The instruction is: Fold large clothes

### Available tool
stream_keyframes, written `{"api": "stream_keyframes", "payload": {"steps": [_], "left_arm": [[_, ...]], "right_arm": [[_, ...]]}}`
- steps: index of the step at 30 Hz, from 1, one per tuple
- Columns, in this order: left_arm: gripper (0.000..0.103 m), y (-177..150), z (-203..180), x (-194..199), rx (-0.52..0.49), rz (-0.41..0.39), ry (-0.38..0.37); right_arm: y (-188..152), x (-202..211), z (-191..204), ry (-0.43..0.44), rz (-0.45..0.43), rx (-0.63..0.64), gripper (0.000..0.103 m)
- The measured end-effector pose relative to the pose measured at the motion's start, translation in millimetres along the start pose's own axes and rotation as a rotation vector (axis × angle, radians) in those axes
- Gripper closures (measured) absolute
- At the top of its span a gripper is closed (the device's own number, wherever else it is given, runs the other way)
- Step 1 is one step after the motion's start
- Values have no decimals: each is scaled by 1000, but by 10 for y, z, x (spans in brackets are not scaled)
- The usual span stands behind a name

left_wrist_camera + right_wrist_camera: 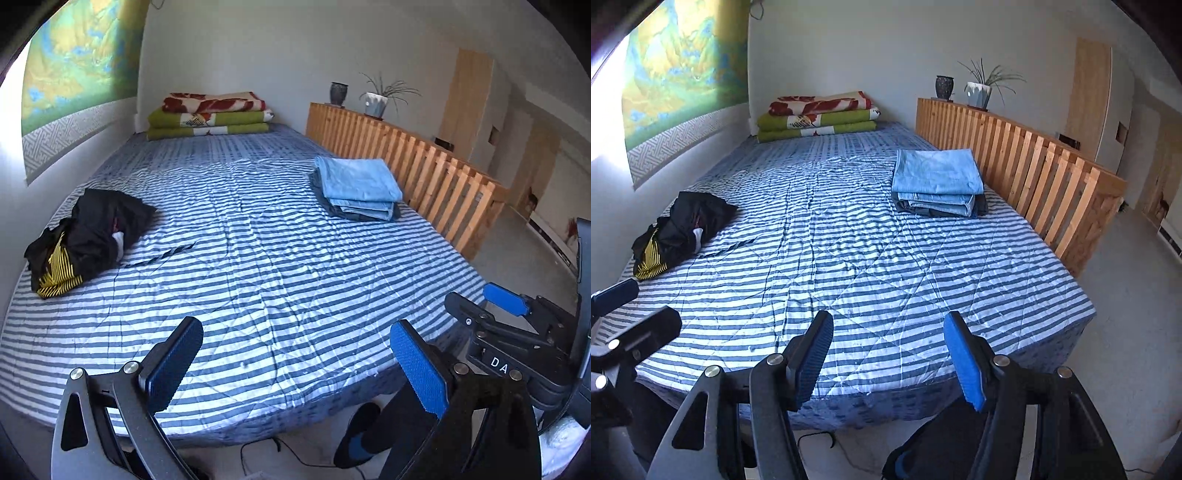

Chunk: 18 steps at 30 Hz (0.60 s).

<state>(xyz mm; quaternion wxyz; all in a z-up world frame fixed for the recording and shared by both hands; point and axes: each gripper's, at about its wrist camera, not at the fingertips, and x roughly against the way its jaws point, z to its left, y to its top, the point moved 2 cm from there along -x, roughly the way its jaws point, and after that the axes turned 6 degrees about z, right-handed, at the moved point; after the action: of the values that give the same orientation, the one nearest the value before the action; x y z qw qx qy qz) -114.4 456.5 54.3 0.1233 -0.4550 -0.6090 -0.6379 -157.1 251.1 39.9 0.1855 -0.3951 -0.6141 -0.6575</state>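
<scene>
Far left on the striped quilted bed (258,258), a crumpled black-and-yellow garment (85,240); right, a neat folded stack (358,188) of soft blue cloth by the slatted wooden rail (424,166). Left tongs (295,369) wide, empty; right tongs (888,360) wide, empty (each view glimpses the other).

- Daylight enters from the left; wall (14,122) there blown out white.
- Bed (258,258) evenly lit, shadows soft.
- Fisheye bends edges; black vignette in corners.
- Focus sharp throughout.
</scene>
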Motion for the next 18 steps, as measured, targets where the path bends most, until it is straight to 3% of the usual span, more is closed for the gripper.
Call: {"api": "stream_keyframes", "payload": {"steps": [7,18], "left_arm": [[0,85,112,-293,30,59,4],[0,117,-75,-673,-10,111,-12]], "right_arm": [[43,-261,47,9,30,-5,44],[40,-420,-71,-28,48,-26,44]]}}
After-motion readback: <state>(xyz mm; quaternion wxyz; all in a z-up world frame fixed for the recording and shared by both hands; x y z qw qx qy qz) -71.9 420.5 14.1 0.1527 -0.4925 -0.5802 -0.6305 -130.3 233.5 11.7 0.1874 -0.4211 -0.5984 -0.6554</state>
